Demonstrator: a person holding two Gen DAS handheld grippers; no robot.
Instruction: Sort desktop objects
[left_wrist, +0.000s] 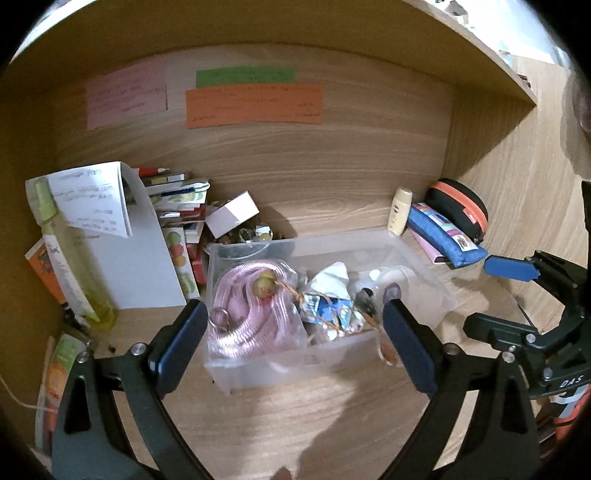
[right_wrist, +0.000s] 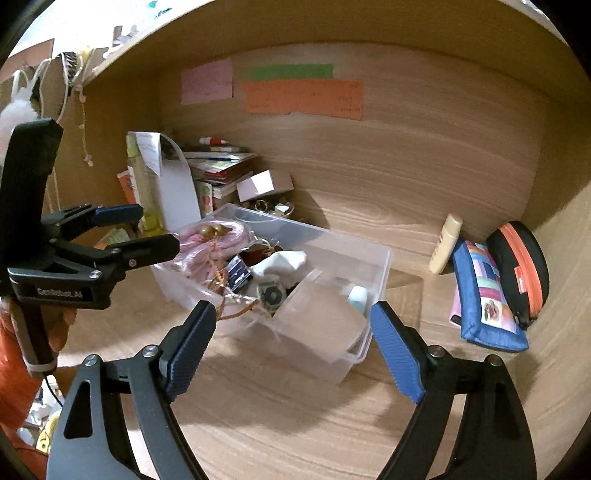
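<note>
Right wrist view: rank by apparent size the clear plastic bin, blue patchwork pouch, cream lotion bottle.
1. Clear plastic bin, clearly largest.
2. Blue patchwork pouch.
3. Cream lotion bottle, smallest.
The bin lies nearer the camera, but the gap is too wide to change the order.

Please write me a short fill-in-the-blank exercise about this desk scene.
1. The coiled pink cord lies inside the clear plastic ____.
2. The orange note on the back wall sits directly below the ____ note.
3. The blue pouch leans against a black case with an ____ zipper.

Missing words: bin; green; orange
</note>
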